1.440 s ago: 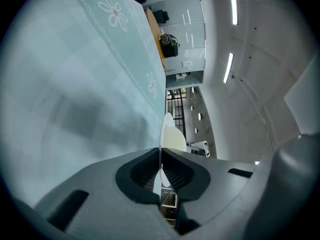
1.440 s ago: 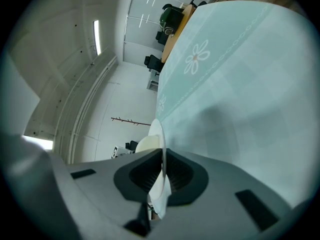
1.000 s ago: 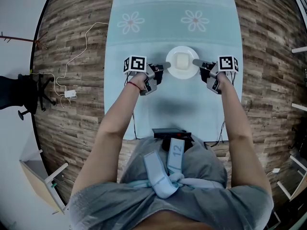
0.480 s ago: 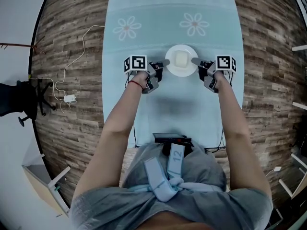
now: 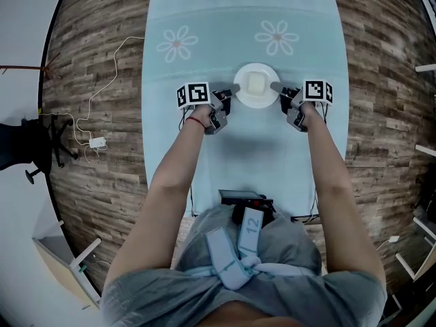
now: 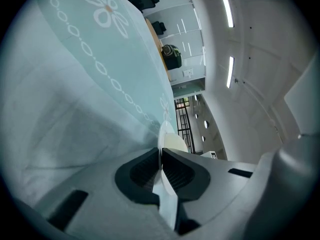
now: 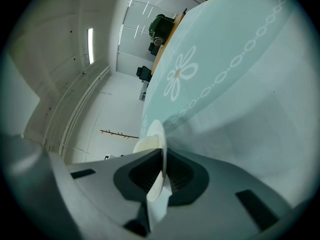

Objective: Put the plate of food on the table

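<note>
Item: plate (image 5: 257, 103) w/ pale food block (image 5: 255, 84), over centre of table (image 5: 272, 162), midway btwn its long edges.
L gripper (image 5: 231, 91) clamped on plate's left rim, R gripper (image 5: 275, 86) on right rim. Plate spans btwn both, approx. level; table directly beneath.

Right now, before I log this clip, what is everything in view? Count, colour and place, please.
plate: one, white, mid-table, held by its rim
food: one pale block, on the plate
tablecloth: one, pale blue, covering the table
flower prints: two, whitish with pink centres, far end of the cloth
floor: brown wood planks, either side of the table
cable and adapter: one, white, on the floor at left
chair: one, black, far left
device: one, black, at the table's near edge
left hand-held gripper: grey, marker cube, shut on the plate's left rim
right hand-held gripper: grey, marker cube, shut on the right rim
arms: two, bare, reaching forward
</note>
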Motion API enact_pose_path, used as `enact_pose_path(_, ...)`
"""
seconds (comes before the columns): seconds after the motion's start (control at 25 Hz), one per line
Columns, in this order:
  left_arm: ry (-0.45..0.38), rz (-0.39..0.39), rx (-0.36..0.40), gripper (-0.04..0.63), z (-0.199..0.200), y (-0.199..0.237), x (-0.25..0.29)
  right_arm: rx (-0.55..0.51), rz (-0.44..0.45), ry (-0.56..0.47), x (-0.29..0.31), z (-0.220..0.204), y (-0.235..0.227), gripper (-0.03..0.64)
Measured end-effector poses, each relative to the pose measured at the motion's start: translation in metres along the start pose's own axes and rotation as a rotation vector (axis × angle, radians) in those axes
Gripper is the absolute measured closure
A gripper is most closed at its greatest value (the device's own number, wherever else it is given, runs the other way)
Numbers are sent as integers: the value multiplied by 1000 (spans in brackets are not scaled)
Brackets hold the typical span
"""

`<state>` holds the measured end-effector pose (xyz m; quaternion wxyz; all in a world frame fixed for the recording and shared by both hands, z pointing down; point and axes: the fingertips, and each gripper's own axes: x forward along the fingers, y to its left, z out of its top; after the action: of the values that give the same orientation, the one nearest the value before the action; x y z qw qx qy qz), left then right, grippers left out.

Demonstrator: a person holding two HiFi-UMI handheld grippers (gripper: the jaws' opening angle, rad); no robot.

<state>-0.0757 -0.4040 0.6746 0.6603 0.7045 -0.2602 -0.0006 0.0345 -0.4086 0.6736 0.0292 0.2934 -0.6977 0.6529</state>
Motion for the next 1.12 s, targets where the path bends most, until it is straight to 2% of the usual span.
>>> enact_pose_path(0.48,-22,3,-29,568,0,1,1,26,0,-2,1,-2,-6,578)
enact_pose_path(0.72,-32,95,-4,564,0,5,0,47,10,-11,0,-1,-6,579)
enact_pose_path(0.8,-40,121,2,536,0,5,-2,43,0,-10,0,-2,-7,580)
enact_pose_path(0.88,-53,155,25,498,1,4,-5,41,-8,-10,0,-2,-7,580)
enact_pose_path(1.0,-82,222,95,494,4,0,-13,34,-17,-10,1,-2,-7,580)
enact_pose_path(1.12,-120,215,137,494,5,-17,-15,31,-26,-8,1,-2,-8,579)
